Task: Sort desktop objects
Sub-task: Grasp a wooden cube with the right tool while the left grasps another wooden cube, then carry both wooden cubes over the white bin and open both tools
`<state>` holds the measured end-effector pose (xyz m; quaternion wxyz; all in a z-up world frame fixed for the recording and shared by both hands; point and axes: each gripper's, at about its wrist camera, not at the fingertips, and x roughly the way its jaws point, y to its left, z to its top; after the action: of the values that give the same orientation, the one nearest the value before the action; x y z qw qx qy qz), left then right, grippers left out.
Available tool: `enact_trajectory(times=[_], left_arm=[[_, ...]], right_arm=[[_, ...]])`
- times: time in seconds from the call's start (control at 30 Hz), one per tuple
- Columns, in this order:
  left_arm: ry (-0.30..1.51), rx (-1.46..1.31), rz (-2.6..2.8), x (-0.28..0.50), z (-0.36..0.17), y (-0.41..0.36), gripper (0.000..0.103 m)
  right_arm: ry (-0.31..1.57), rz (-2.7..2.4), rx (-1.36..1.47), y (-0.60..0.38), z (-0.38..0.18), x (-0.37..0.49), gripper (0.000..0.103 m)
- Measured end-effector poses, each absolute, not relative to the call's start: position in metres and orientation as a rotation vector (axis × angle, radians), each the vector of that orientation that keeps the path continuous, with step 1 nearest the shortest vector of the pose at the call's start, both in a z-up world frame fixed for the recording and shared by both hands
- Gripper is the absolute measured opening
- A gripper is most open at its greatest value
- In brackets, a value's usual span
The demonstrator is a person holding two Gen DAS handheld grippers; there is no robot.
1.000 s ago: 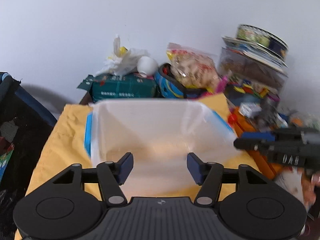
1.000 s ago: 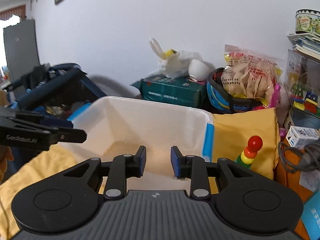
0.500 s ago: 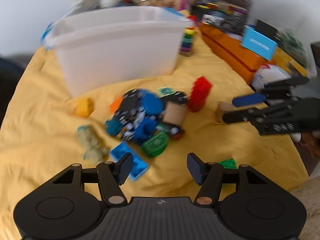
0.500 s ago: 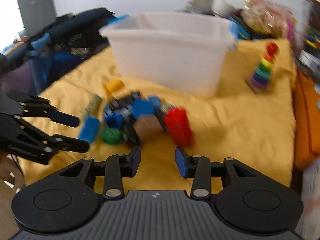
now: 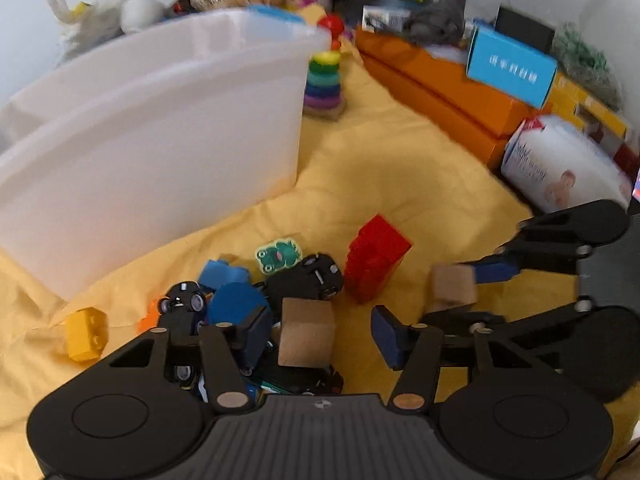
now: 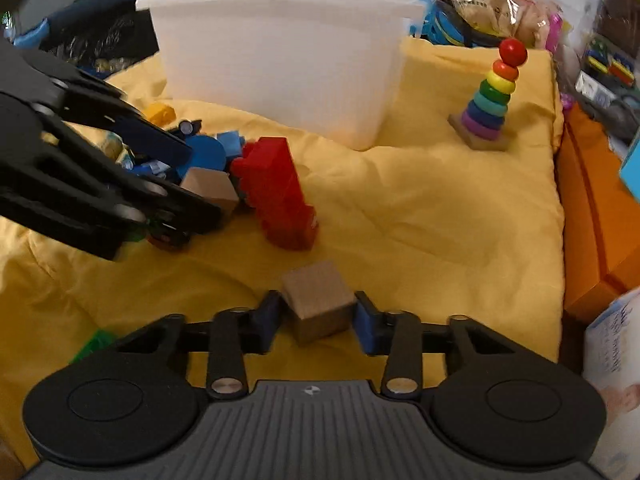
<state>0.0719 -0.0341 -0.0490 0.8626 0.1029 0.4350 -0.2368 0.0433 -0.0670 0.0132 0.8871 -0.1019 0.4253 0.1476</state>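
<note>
Your right gripper [image 6: 316,314] is low over the yellow cloth [image 6: 420,208], and its fingers [image 6: 366,322] are closing with one wooden cube [image 6: 318,300] between them; the blue pads sit right at the cube's two sides, but you cannot tell for sure that they press on it. That cube lies apart from the rest, in front of the red brick stack [image 6: 276,192].

Your left gripper [image 5: 318,330] is down over the toy pile, its fingers [image 5: 386,336] also closing and not yet touching anything. A second wooden cube [image 5: 306,332] lies between them, nearer the left finger, with clear gaps on both sides.

Counting what shows: two wooden cubes, one red brick stack [image 5: 376,258], one yellow brick [image 5: 86,332] off to the left of the pile, at least two black toy cars [image 5: 306,276], one blue disc [image 5: 236,304], one frog sticker [image 5: 278,254] and a green piece [image 6: 94,344] near your right gripper's left edge. The pile itself is too tangled to count fully.

One white bin [image 6: 280,60] stands behind the pile on the cloth, its inside hidden from both views. One ring stacker [image 6: 490,100] stands upright to the right of the bin, well apart from the pile
</note>
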Motion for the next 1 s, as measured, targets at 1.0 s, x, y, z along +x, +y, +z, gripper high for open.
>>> enact_trajectory(times=[1.0], left_arm=[[0.656,-0.036,-0.389,0.028,0.063,0.053,0.032]], right_arm=[[0.7,0.347,-0.203,-0.058,0.097,0.043,0.033]])
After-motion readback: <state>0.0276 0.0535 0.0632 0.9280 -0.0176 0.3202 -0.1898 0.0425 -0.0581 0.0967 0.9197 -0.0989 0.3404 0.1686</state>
